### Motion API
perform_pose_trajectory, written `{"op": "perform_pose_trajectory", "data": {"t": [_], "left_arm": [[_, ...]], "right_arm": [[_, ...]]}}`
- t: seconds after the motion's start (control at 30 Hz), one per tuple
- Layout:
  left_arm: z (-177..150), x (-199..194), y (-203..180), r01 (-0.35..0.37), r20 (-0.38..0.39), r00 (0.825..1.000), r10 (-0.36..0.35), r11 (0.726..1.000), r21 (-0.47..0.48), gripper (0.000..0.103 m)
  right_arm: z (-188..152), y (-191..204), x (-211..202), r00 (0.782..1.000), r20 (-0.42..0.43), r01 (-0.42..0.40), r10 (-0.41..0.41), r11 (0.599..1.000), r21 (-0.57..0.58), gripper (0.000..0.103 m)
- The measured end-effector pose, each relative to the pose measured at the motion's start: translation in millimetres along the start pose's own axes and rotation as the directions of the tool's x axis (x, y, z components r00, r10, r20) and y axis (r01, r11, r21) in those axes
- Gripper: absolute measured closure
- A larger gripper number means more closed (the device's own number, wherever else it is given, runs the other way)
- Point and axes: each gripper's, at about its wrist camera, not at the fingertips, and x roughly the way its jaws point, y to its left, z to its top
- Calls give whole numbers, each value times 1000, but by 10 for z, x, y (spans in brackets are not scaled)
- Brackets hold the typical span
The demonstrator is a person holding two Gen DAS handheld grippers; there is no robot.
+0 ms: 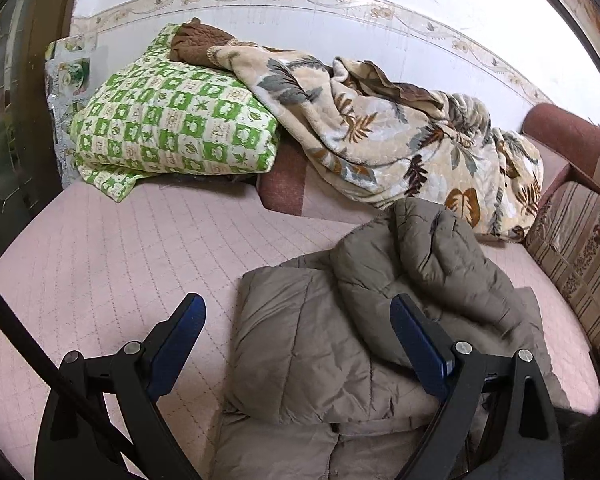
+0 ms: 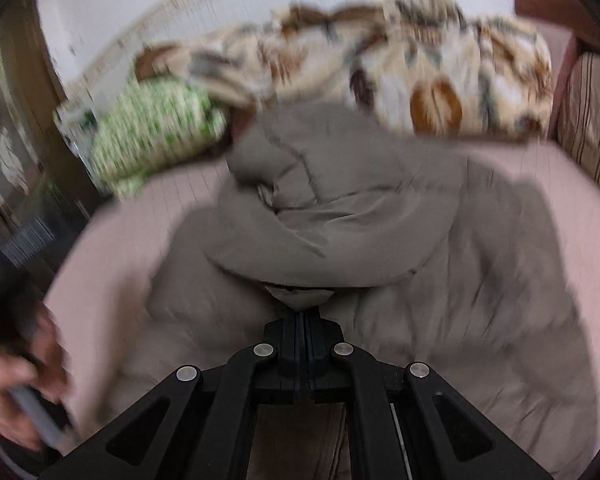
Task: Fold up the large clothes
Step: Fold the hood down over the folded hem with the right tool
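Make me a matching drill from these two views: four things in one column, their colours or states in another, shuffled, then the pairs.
1 jacket
2 pillow
3 left gripper
4 right gripper

A green and white checks
B jaws wide apart, nothing between
C grey-brown, quilted
D jaws shut on jacket fabric

Pairs: 1-C, 2-A, 3-B, 4-D

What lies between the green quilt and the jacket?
Bare pink mattress cover separates the green quilt from the jacket, clearest in the left wrist view.
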Motion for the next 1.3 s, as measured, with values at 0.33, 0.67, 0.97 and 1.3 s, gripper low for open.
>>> {"op": "perform_pose_trajectory", "data": {"t": [0.33, 0.67, 0.97, 1.3], "left_arm": [[-66, 176, -219, 2, -27, 1000, 0, 998, 62, 10], [-134, 421, -517, 66, -54, 997, -63, 997, 50, 10], [-352, 947, -765, 20, -166, 986, 3, 990, 140, 10], [-549, 1189, -761, -13, -249, 967, 58, 984, 178, 10]], "right_arm": [[-155, -153, 194, 997, -46, -53, 54, 998, 16, 101], [733, -211, -134, 987, 159, 32, -24, 998, -45, 101], [658, -441, 565, 999, 43, -6, 6, 1000, 10, 100], [430, -669, 980, 995, -78, -51, 56, 996, 68, 100]]}}
